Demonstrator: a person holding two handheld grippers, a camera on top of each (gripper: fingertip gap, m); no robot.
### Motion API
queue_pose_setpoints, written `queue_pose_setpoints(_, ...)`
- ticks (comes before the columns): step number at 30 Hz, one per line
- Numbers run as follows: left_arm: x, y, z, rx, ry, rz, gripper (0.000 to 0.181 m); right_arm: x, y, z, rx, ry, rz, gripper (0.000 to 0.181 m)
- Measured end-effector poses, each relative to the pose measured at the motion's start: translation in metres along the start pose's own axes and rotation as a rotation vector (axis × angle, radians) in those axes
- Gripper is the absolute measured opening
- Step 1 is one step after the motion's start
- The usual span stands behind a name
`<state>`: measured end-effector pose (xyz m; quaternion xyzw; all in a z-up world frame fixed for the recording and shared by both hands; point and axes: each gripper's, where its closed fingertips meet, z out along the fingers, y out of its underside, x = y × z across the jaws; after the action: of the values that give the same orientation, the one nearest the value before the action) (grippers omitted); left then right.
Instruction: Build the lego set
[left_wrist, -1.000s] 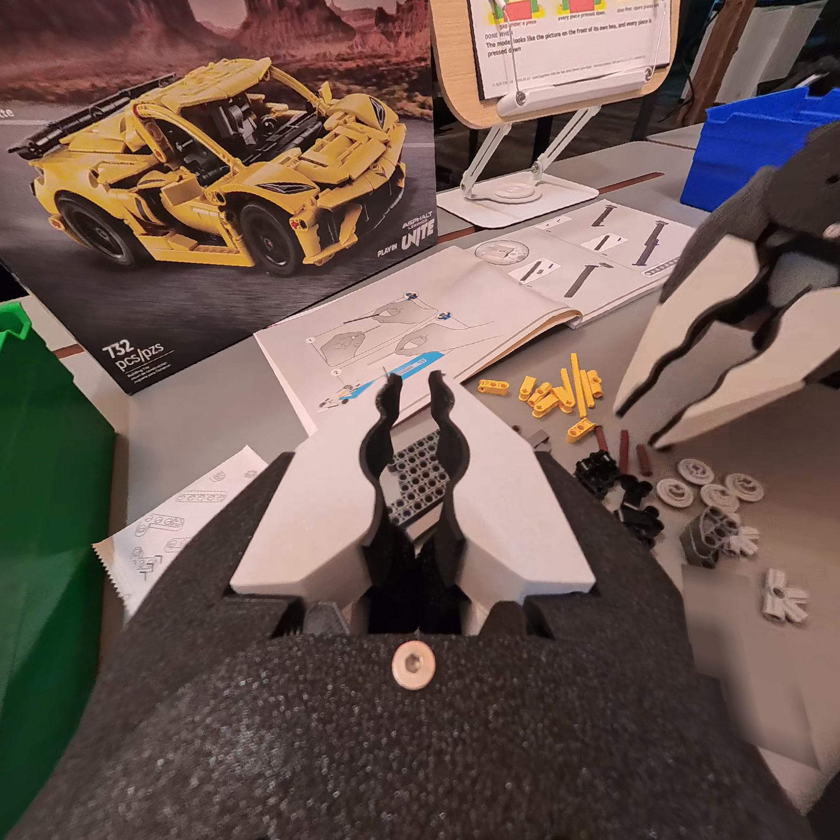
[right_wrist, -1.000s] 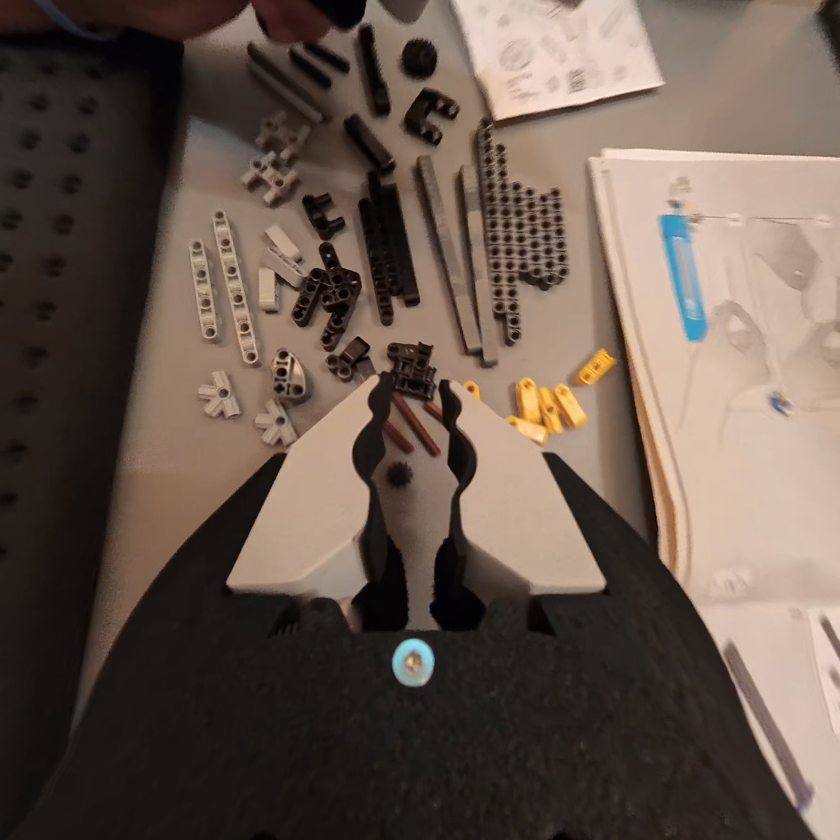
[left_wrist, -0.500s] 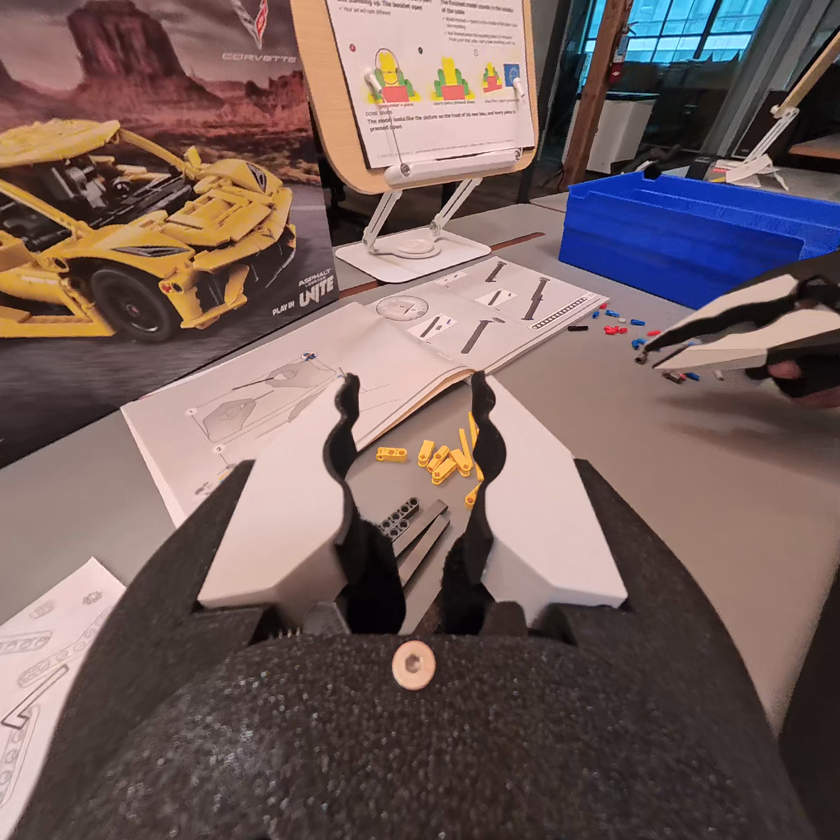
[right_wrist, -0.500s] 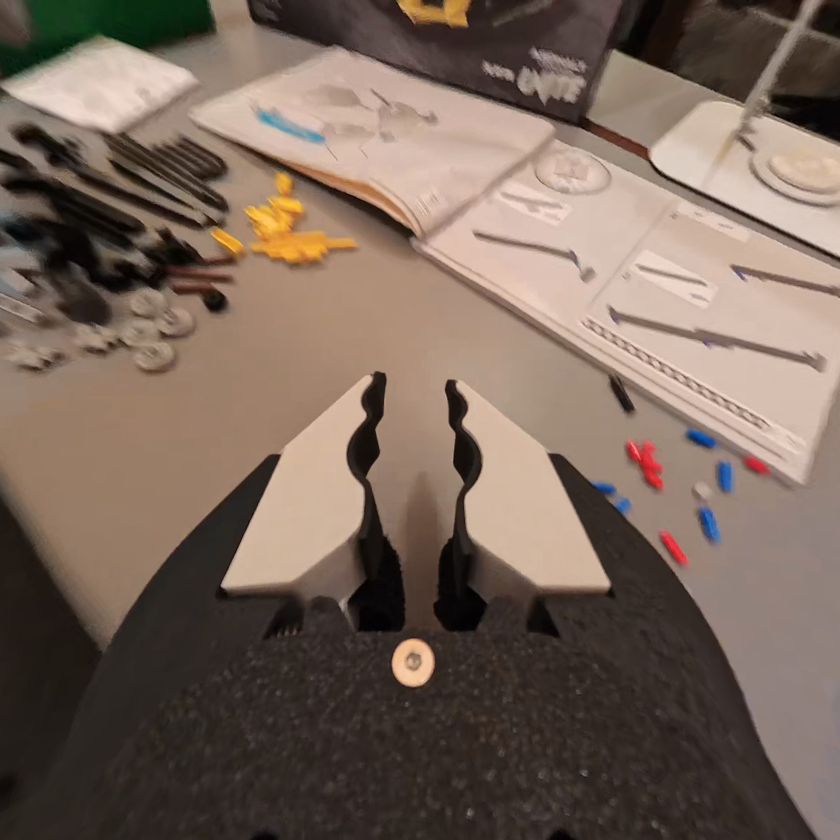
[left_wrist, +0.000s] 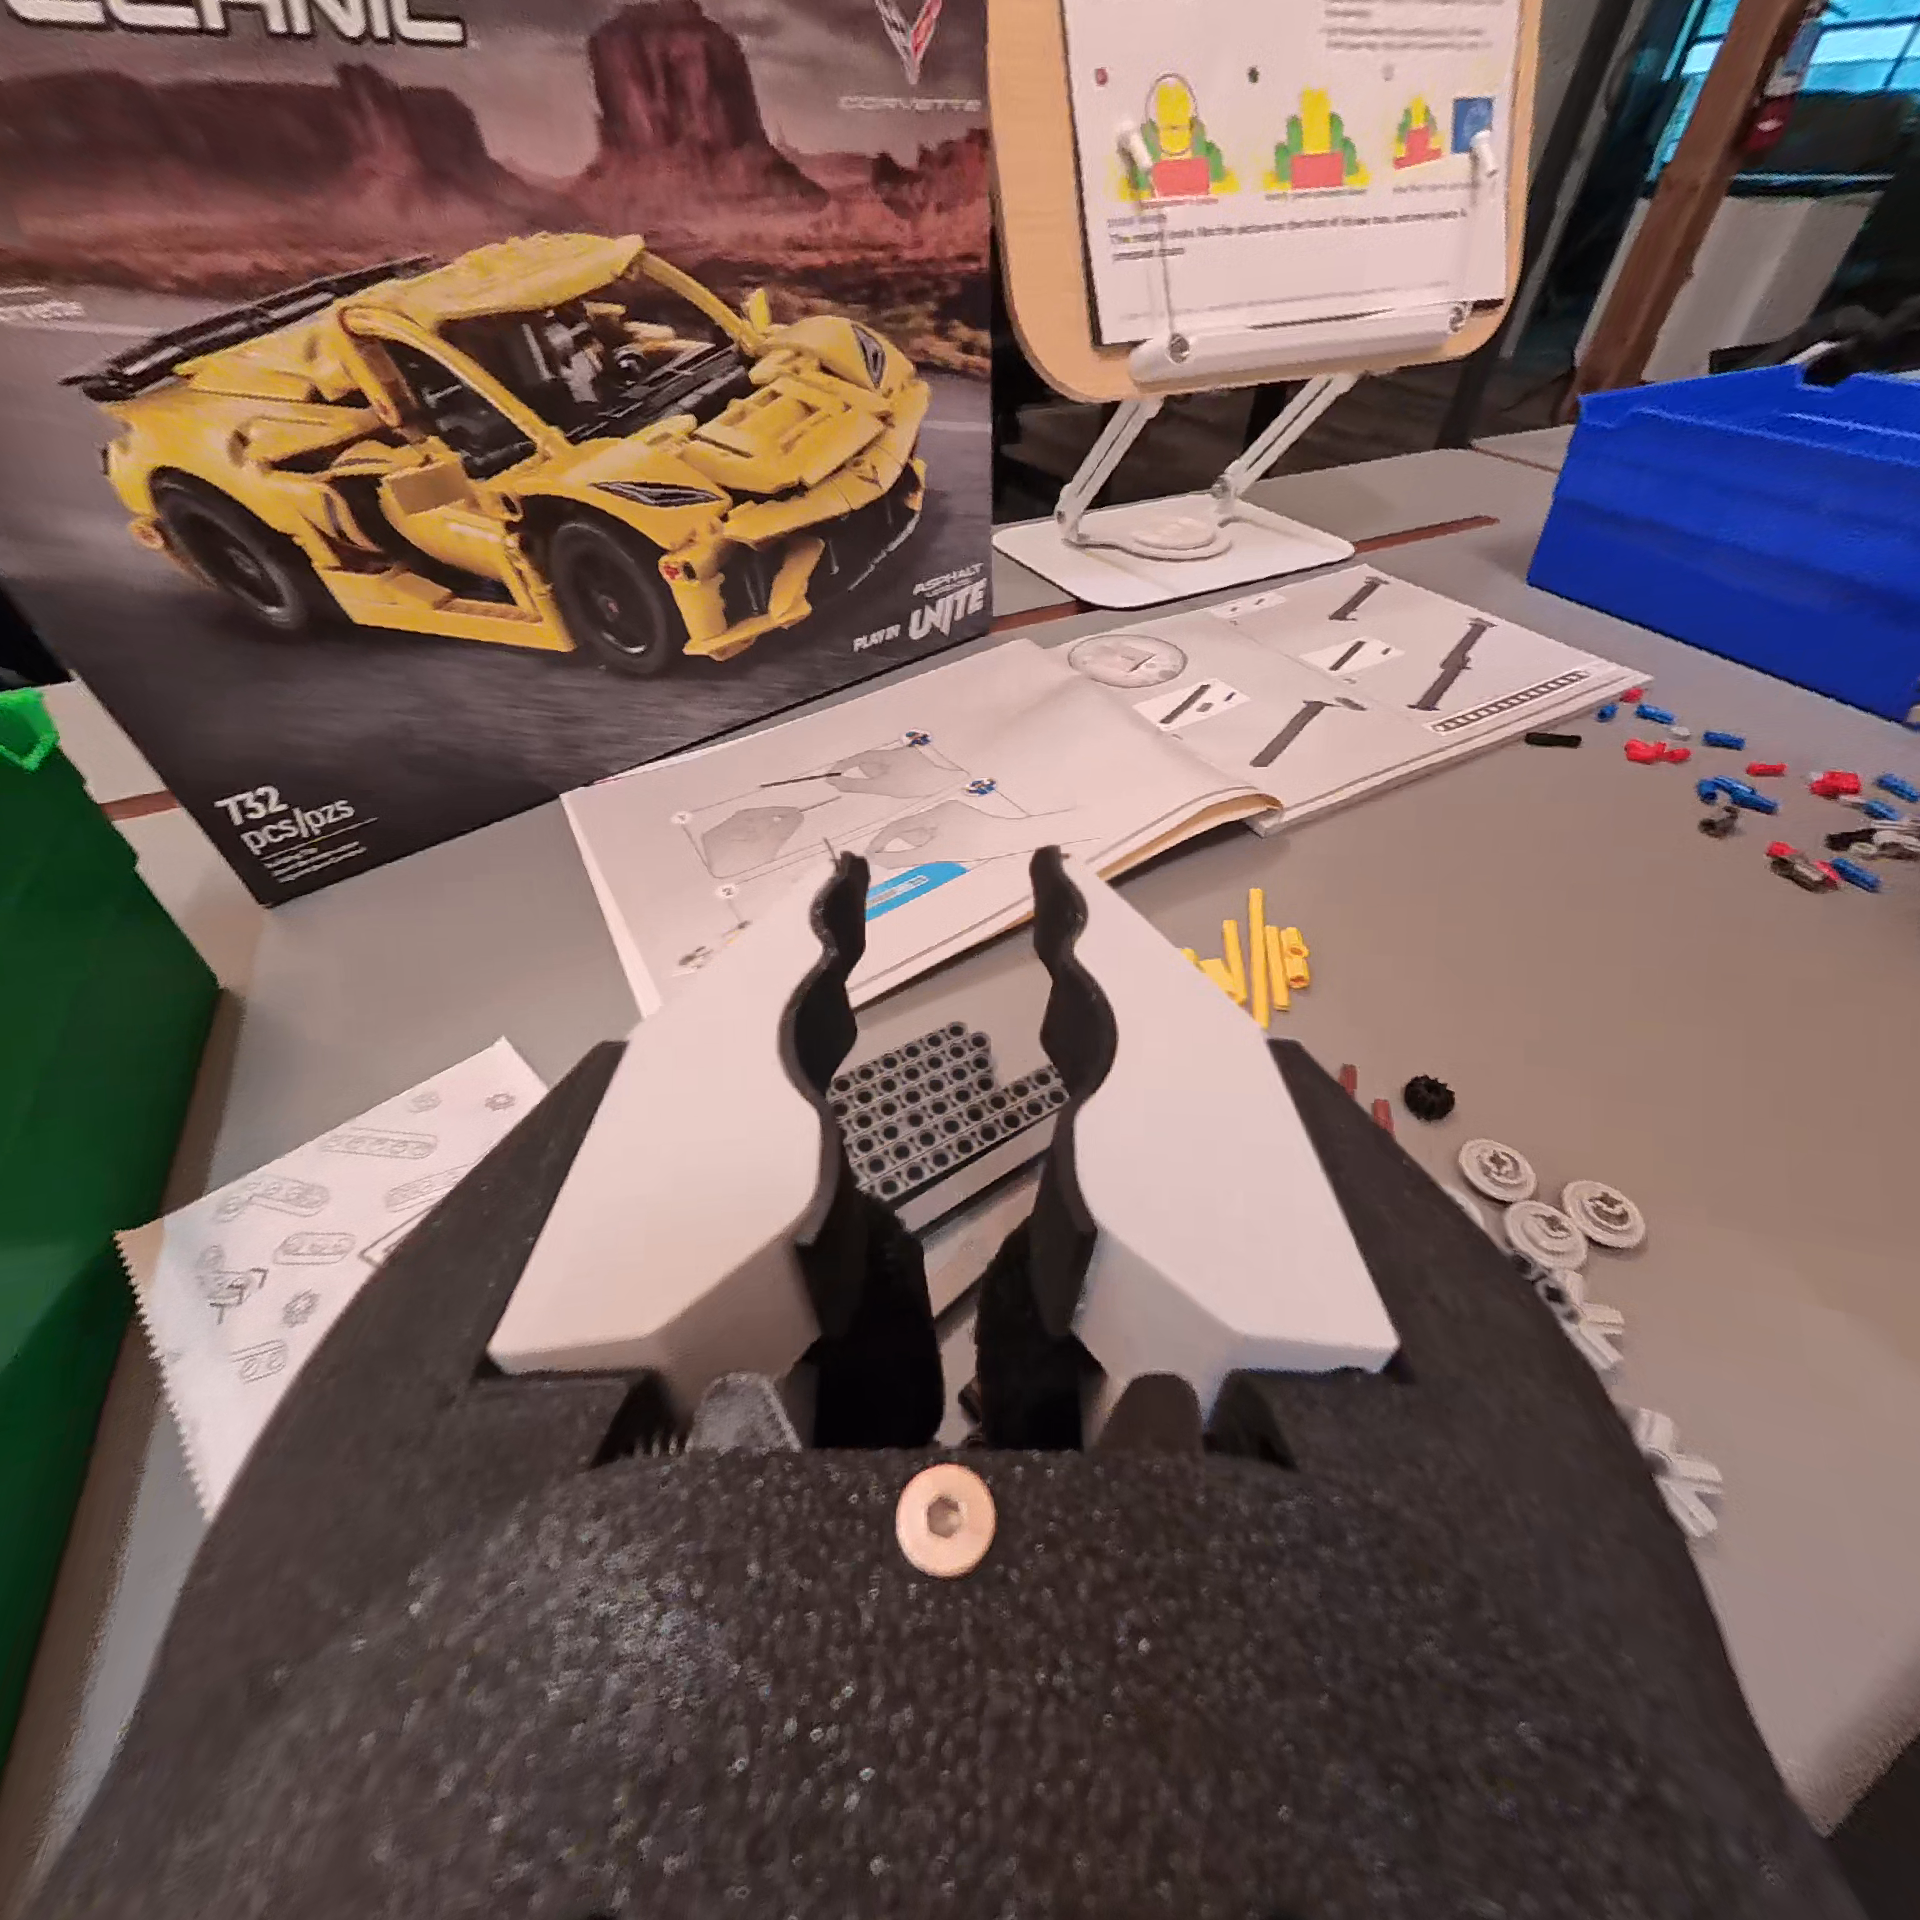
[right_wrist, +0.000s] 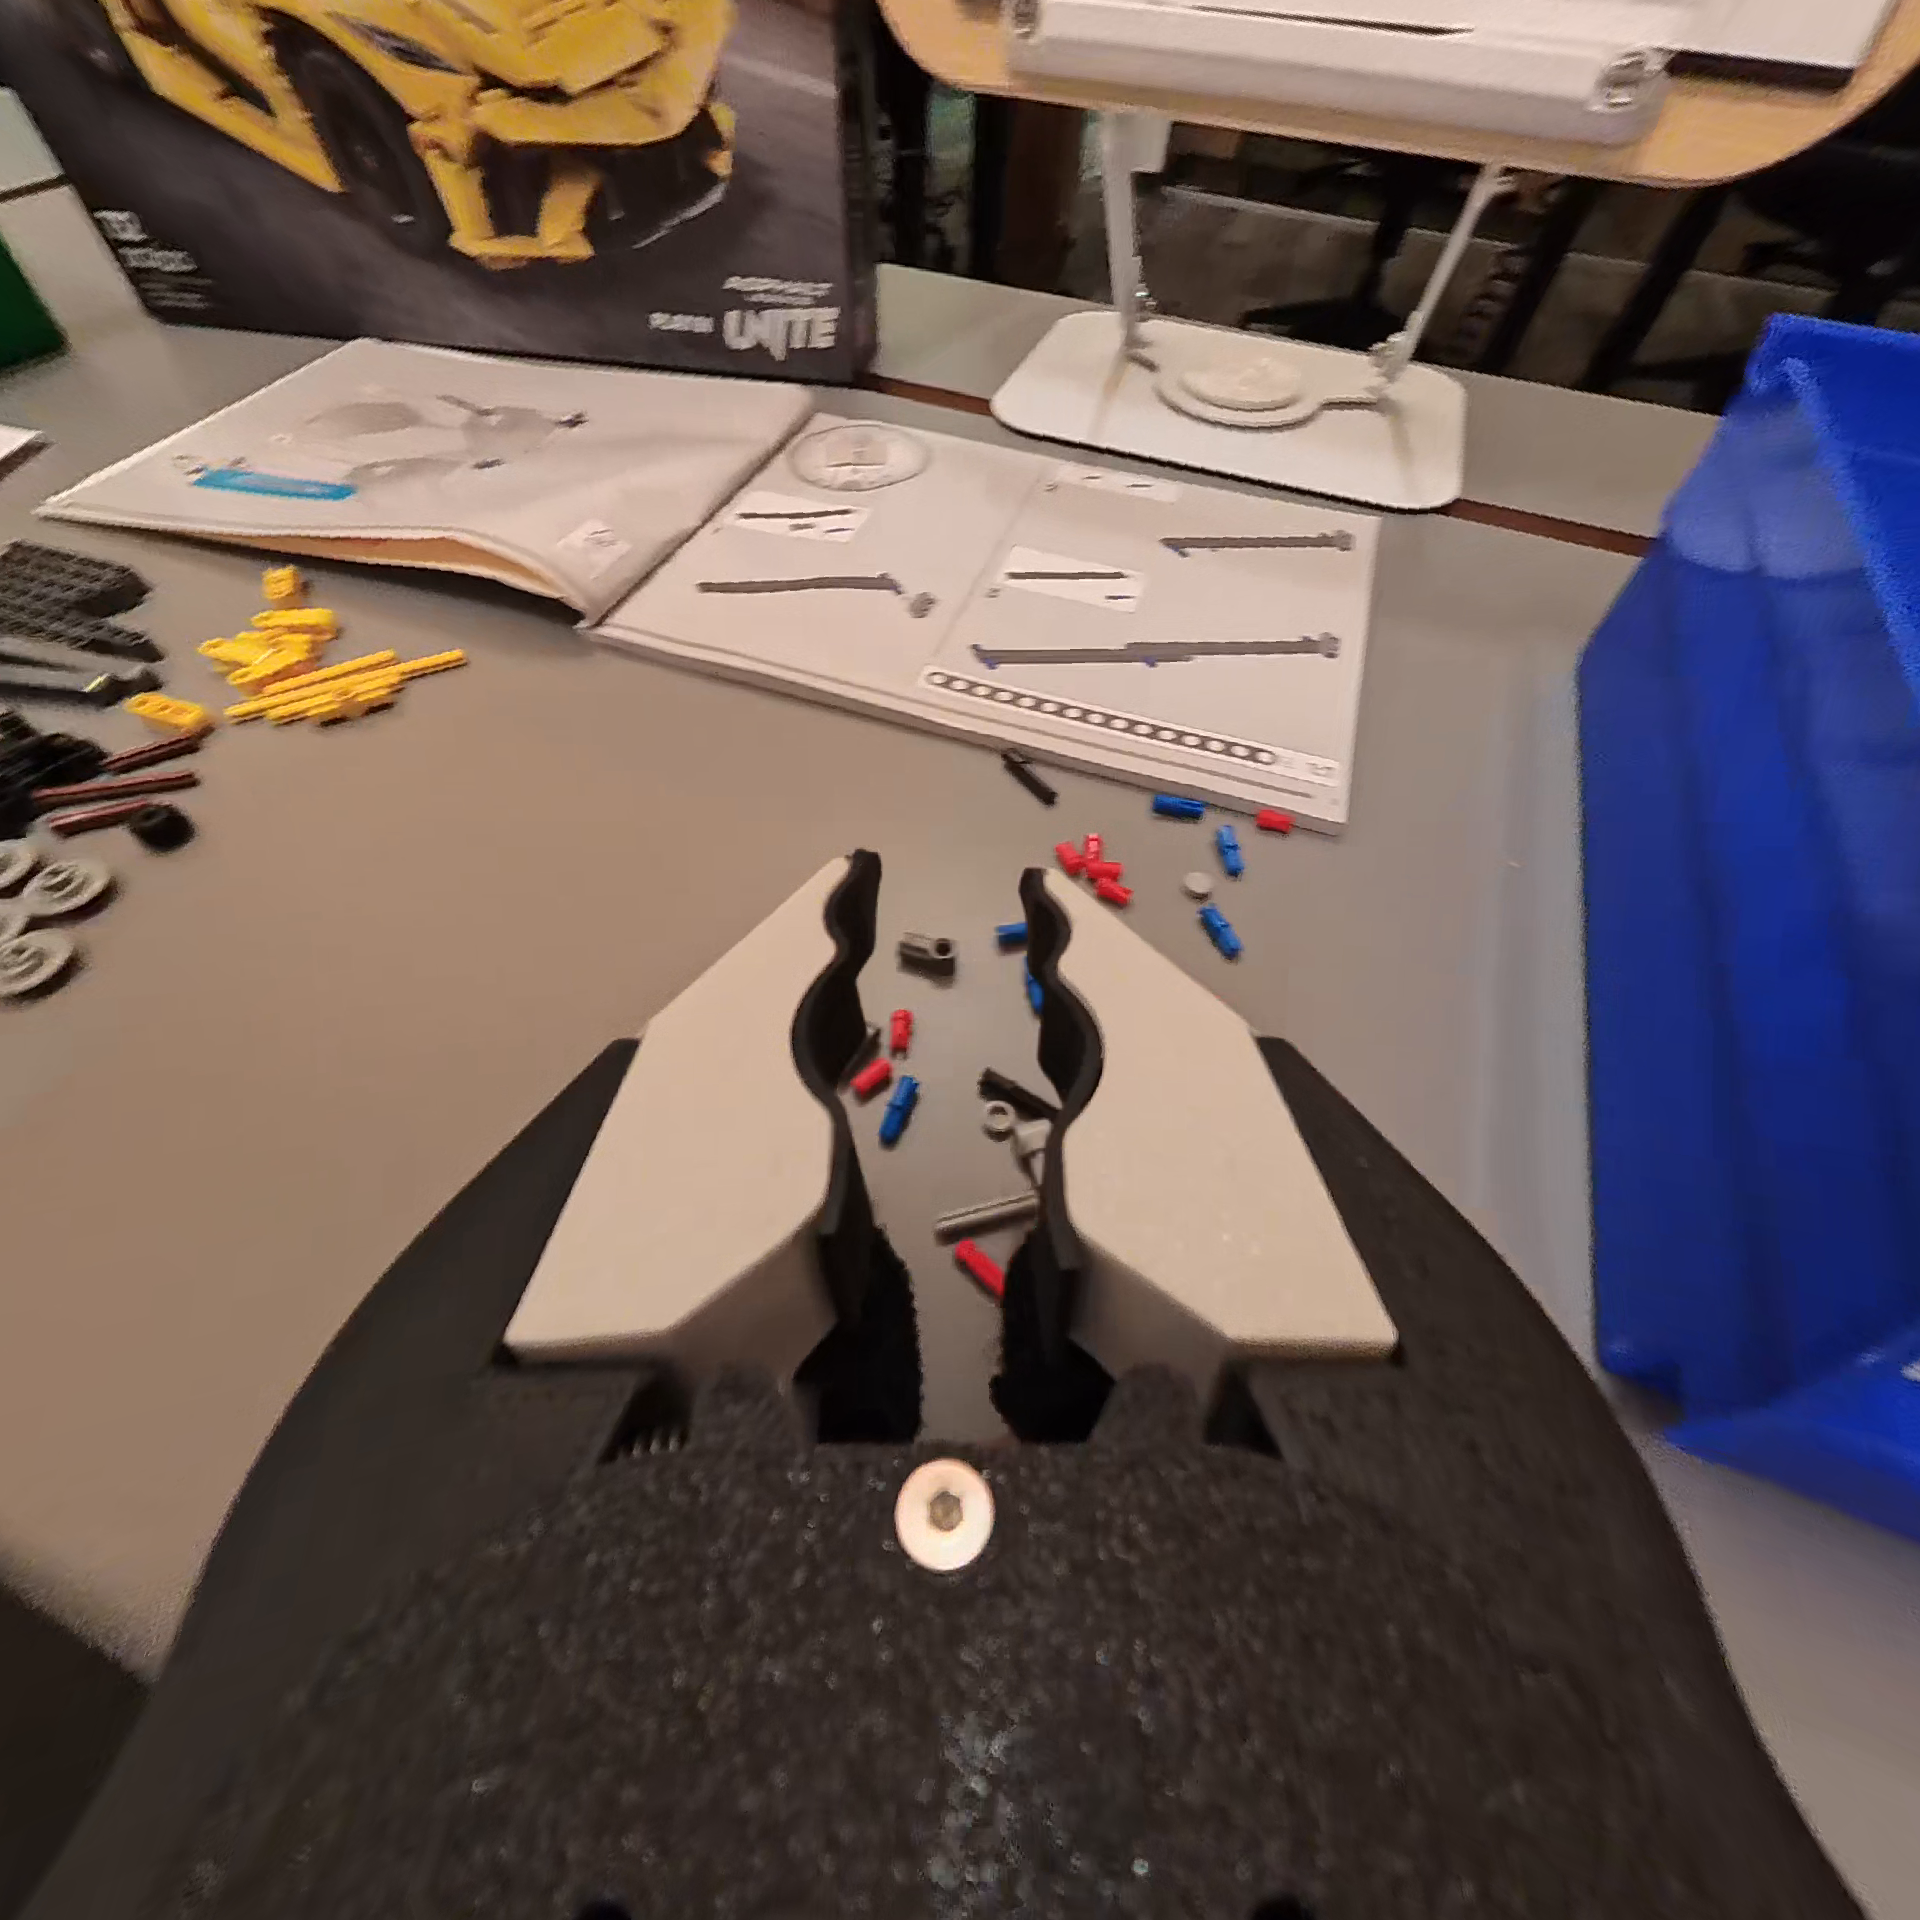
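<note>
While nothing is yet built, both tools hang empty over the grey table (right_wrist: 416, 935). Nearest, the right gripper (right_wrist: 951, 873) has its jaws parted and holds nothing, poised just above a scatter of small red and blue pins (right_wrist: 899, 1107) with a dark grey connector (right_wrist: 927, 951) among them. These pins look light, hard and slick, likely to roll or skitter; I judge each is best pinched across its middle, square between the pads, with gentle pressure. The left gripper (left_wrist: 948, 873) is likewise spread and empty, above the black perforated beams (left_wrist: 935, 1117), which seem stiff and light and should be gripped across their narrow sides, not at one end. To the right of those lie grey round discs (left_wrist: 1548, 1205), a black gear (left_wrist: 1429, 1096) and yellow axles and connectors (left_wrist: 1257, 961). Farther off the open instruction booklet (right_wrist: 1039, 582) lies flat, with a blue bin (right_wrist: 1766, 831) at far right. Beyond stand the set's box with the yellow car (left_wrist: 499, 447) and a document stand (left_wrist: 1247, 312).
</note>
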<state>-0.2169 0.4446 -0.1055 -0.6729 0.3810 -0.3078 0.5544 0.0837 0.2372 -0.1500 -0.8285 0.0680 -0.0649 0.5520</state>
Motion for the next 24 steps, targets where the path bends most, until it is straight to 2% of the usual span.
queue_pose_setpoints(5, -0.006, 0.005, 0.0, -0.039, -0.027, 0.025, 0.031, 0.01, 0.0, 0.001, 0.005, 0.007, 0.06, 0.028)
queue_pose_setpoints(12, -0.005, 0.002, -0.021, 0.008, -0.026, 0.023, 0.027, 0.006, 0.009, 0.005, -0.045, 0.001, 0.044, 0.028)
queue_pose_setpoints(18, -0.016, 0.006, -0.02, 0.009, -0.006, -0.084, 0.027, 0.008, -0.001, -0.003, 0.03, 0.005, 0.054, 0.028)
queue_pose_setpoints(24, -0.014, 0.009, -0.02, -0.003, 0.007, -0.086, 0.027, 0.002, -0.006, -0.005, 0.051, 0.003, 0.008, 0.028)
